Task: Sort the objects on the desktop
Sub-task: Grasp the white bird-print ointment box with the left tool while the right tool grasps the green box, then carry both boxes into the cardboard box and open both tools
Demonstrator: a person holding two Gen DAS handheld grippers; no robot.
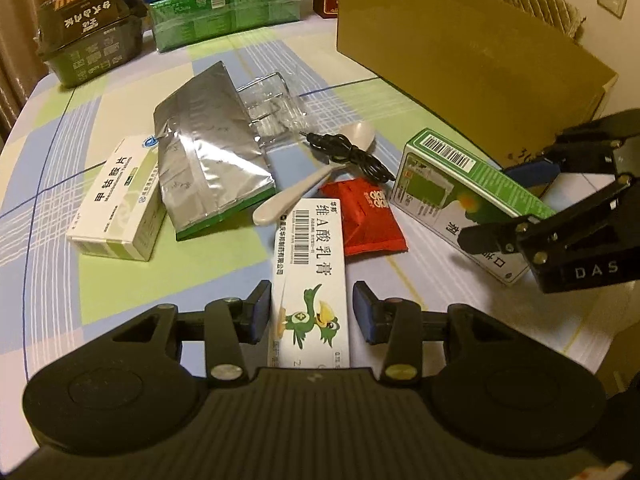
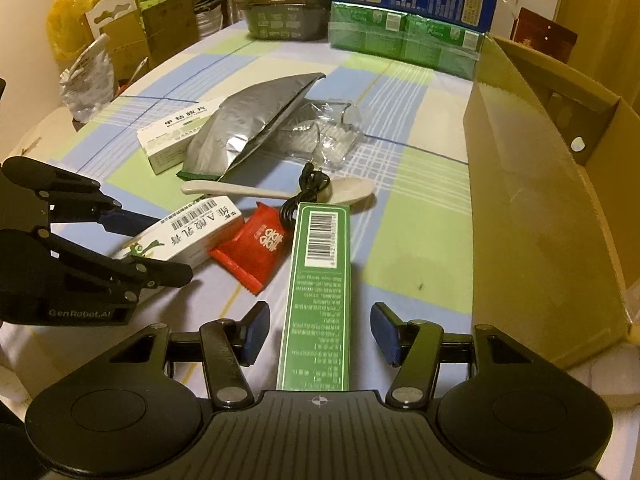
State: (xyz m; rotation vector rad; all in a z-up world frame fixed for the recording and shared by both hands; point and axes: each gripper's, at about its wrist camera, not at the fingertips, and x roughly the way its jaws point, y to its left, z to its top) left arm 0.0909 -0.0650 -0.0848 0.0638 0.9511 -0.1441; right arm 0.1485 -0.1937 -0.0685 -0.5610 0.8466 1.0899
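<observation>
My left gripper (image 1: 310,316) is open, with its jaws on either side of a white ointment box with a green bird (image 1: 310,264); the box also shows in the right wrist view (image 2: 180,236). My right gripper (image 2: 320,332) is open around a long green box with a barcode (image 2: 318,292), which also shows in the left wrist view (image 1: 460,196). A red sachet (image 1: 366,216), a white spoon (image 1: 312,184), a black cable (image 1: 352,156), a silver foil bag (image 1: 208,156) and a white-green medicine box (image 1: 116,204) lie on the tablecloth.
An open cardboard box (image 2: 560,184) stands at the right of the table. Green and blue cartons (image 2: 404,12) and a dark noodle pack (image 2: 280,4) stand at the far edge. A clear plastic tray (image 2: 328,136) lies beside the foil bag.
</observation>
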